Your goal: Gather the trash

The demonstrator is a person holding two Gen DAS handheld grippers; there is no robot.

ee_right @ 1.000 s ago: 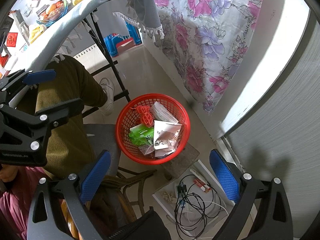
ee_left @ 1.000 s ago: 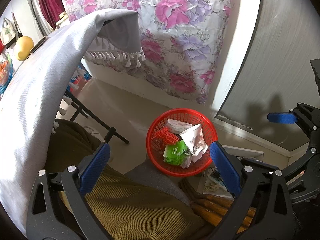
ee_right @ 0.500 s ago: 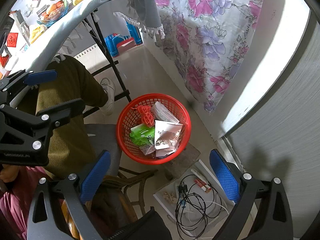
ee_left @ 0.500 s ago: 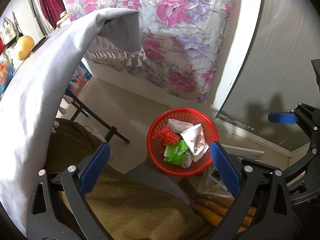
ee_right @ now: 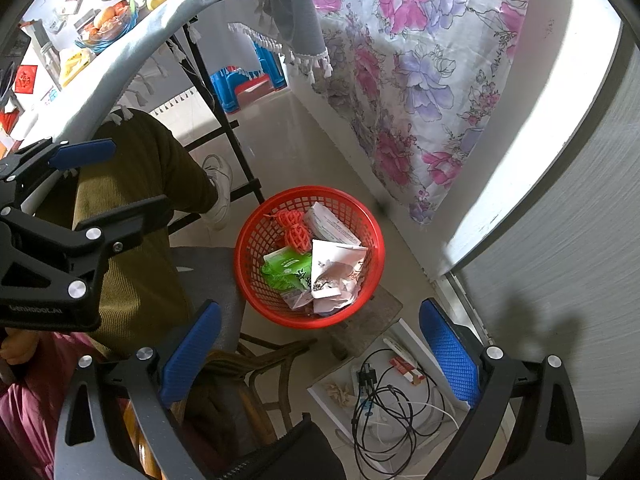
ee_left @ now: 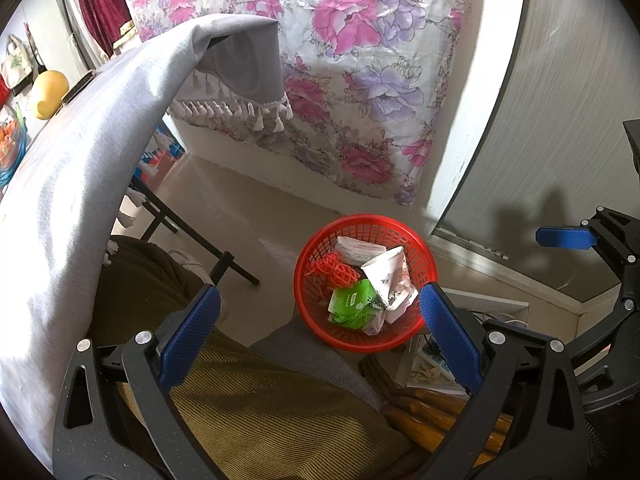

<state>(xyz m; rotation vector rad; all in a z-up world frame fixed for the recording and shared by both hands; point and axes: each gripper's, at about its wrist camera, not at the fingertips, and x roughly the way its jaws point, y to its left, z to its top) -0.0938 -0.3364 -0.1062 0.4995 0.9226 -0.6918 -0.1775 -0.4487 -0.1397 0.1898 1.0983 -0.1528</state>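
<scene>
Barely anything shifts from a second ago: both grippers hover high, the red basket sliding only slightly in frame. The left gripper and right gripper gape wide, holding nothing. Lower centre, the basket holds crumpled paper, a green packet and orange netting. The collecting looks largely done.

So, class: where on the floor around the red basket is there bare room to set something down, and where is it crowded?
Free: the pale floor between the red basket, the black table legs and the floral cloth. Crowded: the white tray of tangled cables on the near side, and the chair and the person's leg beside the basket. Both claws hang open, holding nothing.
</scene>
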